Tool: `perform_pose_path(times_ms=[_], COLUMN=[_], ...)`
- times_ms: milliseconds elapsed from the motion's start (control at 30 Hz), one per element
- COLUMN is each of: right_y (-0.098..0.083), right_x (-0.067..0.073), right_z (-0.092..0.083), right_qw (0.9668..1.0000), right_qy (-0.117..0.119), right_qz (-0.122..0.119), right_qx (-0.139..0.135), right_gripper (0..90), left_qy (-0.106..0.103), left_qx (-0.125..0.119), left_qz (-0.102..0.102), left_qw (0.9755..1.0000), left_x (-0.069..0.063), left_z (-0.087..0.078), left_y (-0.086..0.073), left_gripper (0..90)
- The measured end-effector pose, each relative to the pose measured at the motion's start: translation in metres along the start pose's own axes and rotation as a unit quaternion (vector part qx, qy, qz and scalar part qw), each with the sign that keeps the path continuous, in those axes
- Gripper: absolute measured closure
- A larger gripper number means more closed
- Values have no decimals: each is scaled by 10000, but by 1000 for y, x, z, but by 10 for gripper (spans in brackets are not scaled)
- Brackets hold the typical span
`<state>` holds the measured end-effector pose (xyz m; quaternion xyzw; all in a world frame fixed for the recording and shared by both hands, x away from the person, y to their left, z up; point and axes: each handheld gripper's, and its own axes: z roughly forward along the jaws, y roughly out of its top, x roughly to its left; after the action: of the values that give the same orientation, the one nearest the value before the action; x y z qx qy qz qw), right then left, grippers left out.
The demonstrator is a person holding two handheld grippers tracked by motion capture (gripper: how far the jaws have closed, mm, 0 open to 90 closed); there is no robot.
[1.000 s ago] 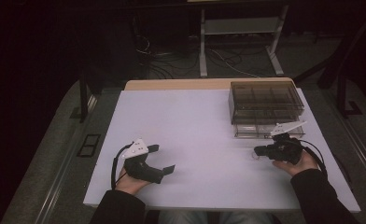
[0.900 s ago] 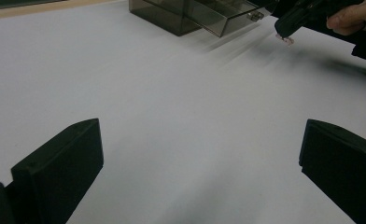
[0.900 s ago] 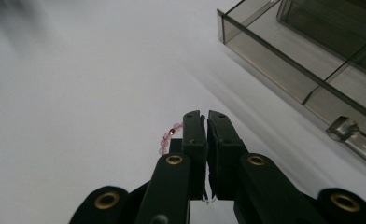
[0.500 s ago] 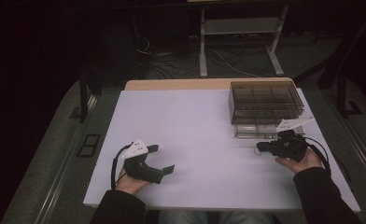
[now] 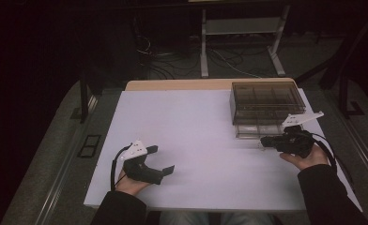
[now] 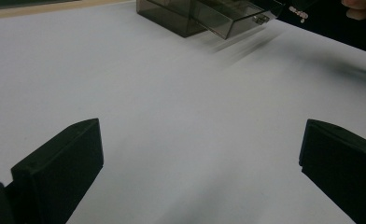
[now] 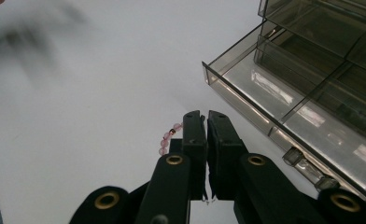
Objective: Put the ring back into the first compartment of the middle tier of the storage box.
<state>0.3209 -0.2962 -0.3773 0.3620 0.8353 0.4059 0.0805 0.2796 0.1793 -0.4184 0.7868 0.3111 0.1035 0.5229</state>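
Your white table (image 5: 196, 122) carries the smoky drawer box (image 5: 265, 101) at its two o'clock corner, with the bottom drawer (image 5: 253, 131) pulled out toward you. Your right gripper (image 5: 265, 141) sits just in front of that drawer, at about four o'clock from the table's middle, jaws pressed together and pinching a pink bead bracelet (image 7: 168, 138). By the look of it, you are in the carrying step: the bracelet is gripped and off the table, not yet in the drawer. The next move calls for bringing the jaws over an open compartment of that drawer, lowering, then spreading them so the beads drop inside the wall, not across it.

Your left gripper (image 5: 165, 160) rests at seven o'clock, jaws spread wide with nothing between them.

The right gripper view gives you the beads, hanging at ten o'clock off the jaw tips; in the high view they are too small to tell. The high view gives you both hands' places.
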Motion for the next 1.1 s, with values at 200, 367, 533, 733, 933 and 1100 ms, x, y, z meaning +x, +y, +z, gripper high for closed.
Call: perform_pose_path(times_ms=[200,367,533,733,933,1100], right_y=[5,12,21,29,36,44], right_x=[-2,-3,-5,-7,-9,-10], right_z=[-3,-5,-7,-7,-6,-6], right_qw=[10000,9999,9998,9997,9996,9995], right_qy=[-28,-59,-89,-113,-118,-118], right_qz=[-39,-92,-173,-207,-247,-302], right_qx=[22,0,23,36,32,27], right_gripper=[852,852,852,852,852,852], left_qy=[3,10,20,23,19,24], left_qx=[11,7,15,14,17,14], left_qz=[0,-10,-8,-3,2,-4], left_qw=[10000,10000,10000,10000,10000,10000], left_x=[0,0,0,1,1,1], left_z=[0,0,-1,-1,-1,-1], left_y=[0,0,0,0,0,0], left_gripper=[0,0,0,0,0,0])
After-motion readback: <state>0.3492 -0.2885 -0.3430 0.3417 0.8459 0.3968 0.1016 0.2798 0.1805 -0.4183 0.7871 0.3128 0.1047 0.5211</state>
